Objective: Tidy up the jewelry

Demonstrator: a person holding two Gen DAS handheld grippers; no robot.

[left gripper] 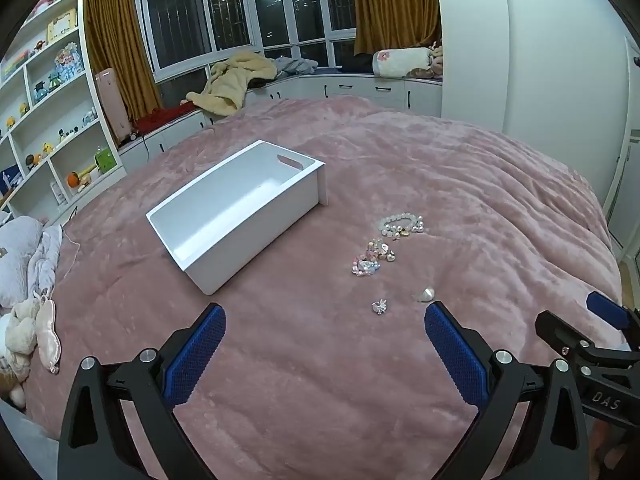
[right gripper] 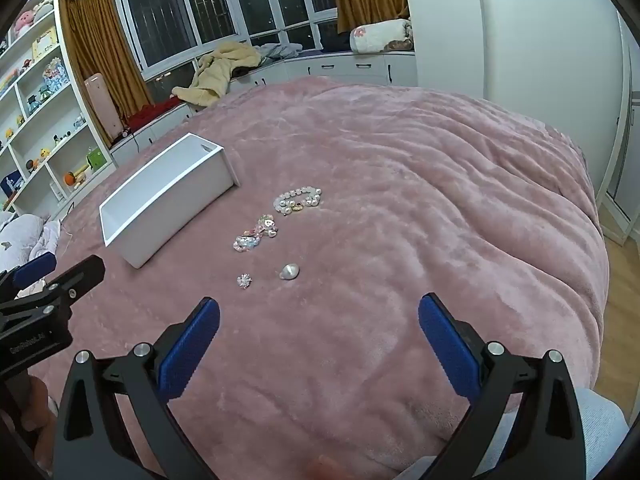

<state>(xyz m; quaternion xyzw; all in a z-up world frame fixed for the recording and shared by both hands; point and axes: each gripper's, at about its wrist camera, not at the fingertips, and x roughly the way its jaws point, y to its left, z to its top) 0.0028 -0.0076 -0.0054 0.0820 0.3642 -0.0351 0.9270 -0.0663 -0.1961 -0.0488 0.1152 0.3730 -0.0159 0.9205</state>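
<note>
Both the left gripper and right gripper hang wide open and empty over the pink bed, while the jewelry, centre frame right of the white box, looks light, slippery and fragile, best pinched piece by piece across its beads.

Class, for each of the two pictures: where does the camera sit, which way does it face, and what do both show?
Left wrist: on the left gripper, facing across the pink bed; jaws open, right gripper at right.
Right wrist: on the right gripper, facing likewise; jaws open, left gripper at left.
Shared: white box, pearl bracelet, window.
</note>
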